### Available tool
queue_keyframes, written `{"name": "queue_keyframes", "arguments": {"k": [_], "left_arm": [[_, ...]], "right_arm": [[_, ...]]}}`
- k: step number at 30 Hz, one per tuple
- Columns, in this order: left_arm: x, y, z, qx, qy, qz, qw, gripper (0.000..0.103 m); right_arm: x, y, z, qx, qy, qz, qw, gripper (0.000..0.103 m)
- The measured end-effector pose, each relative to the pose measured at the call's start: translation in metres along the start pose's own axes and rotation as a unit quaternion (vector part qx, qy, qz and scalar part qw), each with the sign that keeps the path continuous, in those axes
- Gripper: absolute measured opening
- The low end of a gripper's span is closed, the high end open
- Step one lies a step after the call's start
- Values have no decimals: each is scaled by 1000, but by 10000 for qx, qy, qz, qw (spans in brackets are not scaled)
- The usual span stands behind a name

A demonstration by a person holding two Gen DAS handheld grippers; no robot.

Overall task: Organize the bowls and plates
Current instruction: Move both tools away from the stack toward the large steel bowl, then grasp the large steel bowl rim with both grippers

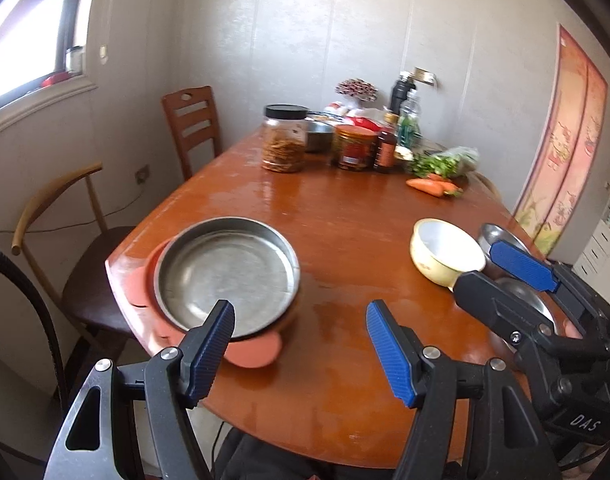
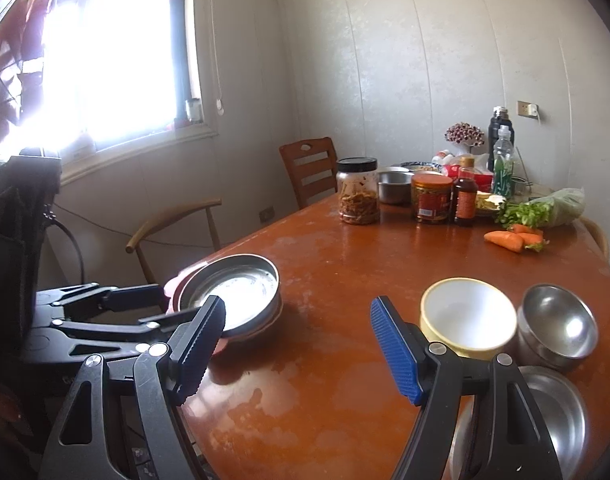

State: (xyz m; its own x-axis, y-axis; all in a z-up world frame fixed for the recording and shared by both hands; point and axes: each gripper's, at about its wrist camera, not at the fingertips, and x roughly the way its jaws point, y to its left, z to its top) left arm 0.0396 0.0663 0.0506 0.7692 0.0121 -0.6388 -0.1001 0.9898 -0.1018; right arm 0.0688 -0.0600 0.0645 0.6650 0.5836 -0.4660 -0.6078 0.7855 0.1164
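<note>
Home dining room, clearly: worn wooden table (image 2: 345, 264), chairs (image 2: 311, 168) tucked beside it, food jars (image 2: 357, 191), sauce bottles and carrots (image 2: 513, 239) crowding its far end.

On the table (image 2: 325, 280) are one steel pan (image 2: 233, 292) on one pink mat (image 1: 249, 354), one cream bowl (image 2: 467, 314), one round steel bowl (image 2: 559, 326) and one flat steel dish (image 2: 557, 412). At the far end stand two jars, one clear with a black lid (image 2: 357, 191) and one red-labelled (image 2: 431, 198), one dark sauce bottle (image 2: 466, 194), one green plastic bottle (image 2: 503, 160), one black flask (image 2: 500, 125), one more steel bowl (image 2: 393, 186), two carrots (image 2: 513, 238) and one bag of greens (image 2: 545, 208). Two chairs are beside it: one slatted (image 2: 311, 170), one with a curved back (image 2: 173, 216).
</note>
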Motion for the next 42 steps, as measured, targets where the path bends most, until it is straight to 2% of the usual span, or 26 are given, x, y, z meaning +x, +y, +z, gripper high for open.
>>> {"name": "queue_keyframes", "arguments": {"k": [16,22,31,37,42], "left_arm": [[1,-75,-4,536,96,-332,9980,68],[7,-100,-5,691,183,-579,9958,68],[40,-145,-14,926,540,-1080,9883,68],[71,-163,-20,877,941,-1343,9826,68],[82,-174,-22,928,1026,-1462,9795,68]], "right_arm": [[-75,-58,-22,476,-337,-682,9960,76],[-99,-85,-34,749,-366,-988,9916,77],[-112,-137,-68,1235,43,-1590,9795,77],[-108,-167,-89,1617,320,-1658,9723,77],[-99,-174,-95,1630,401,-1581,9730,77]]}}
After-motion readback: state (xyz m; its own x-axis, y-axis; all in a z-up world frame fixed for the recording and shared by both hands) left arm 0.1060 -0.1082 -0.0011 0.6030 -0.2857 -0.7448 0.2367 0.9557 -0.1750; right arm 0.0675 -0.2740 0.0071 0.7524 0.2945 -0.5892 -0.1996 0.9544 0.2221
